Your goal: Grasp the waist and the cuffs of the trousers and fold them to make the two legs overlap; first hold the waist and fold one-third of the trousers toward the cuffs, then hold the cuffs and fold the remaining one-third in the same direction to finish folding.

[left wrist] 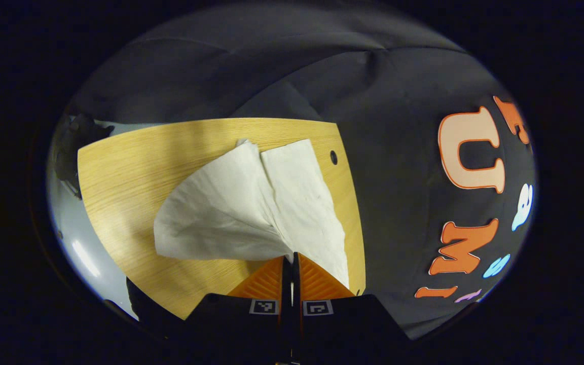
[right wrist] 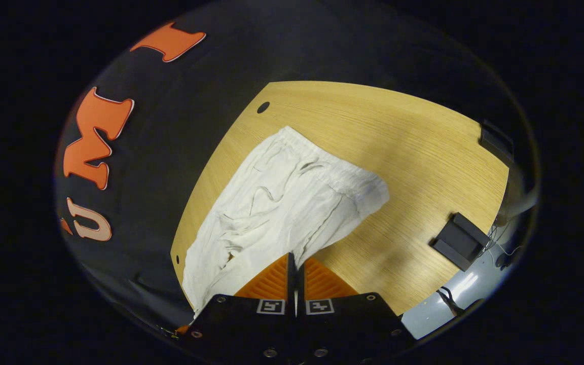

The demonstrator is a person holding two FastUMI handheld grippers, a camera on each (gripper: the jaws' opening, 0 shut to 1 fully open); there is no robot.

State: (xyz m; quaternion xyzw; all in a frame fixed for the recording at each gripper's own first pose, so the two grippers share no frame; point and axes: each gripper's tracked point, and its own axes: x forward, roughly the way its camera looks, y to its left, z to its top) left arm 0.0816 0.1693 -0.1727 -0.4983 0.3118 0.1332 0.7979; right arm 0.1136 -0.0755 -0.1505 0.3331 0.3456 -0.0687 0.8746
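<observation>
Cream-white, crumpled cotton trousers (right wrist: pixel 282 203) lie on the pale wooden table (right wrist: pixel 413 142), and both grippers have cloth pinched at the near edge. In the right gripper view the elastic waistband sits at the far end, spread flat across the wood, while the fabric runs back toward the camera and rises into the right gripper (right wrist: pixel 295 263); its fingers are pressed together with a fold of cloth caught between them. In the left gripper view the trousers (left wrist: pixel 251 208) show two panels meeting at a central crease, splayed outward to the far side, so the legs do not look neatly overlapped yet. That cloth too climbs to the left gripper (left wrist: pixel 292 261), whose fingers are closed tight on the hem. My read: this is the first stage, the lengthwise fold that lays one leg over the other, in hand but not finished. Both thirds, waist toward cuffs and then cuffs over, remain to be done. A small black box (right wrist: pixel 459 241) sits on the table at the right, well apart from the trousers
</observation>
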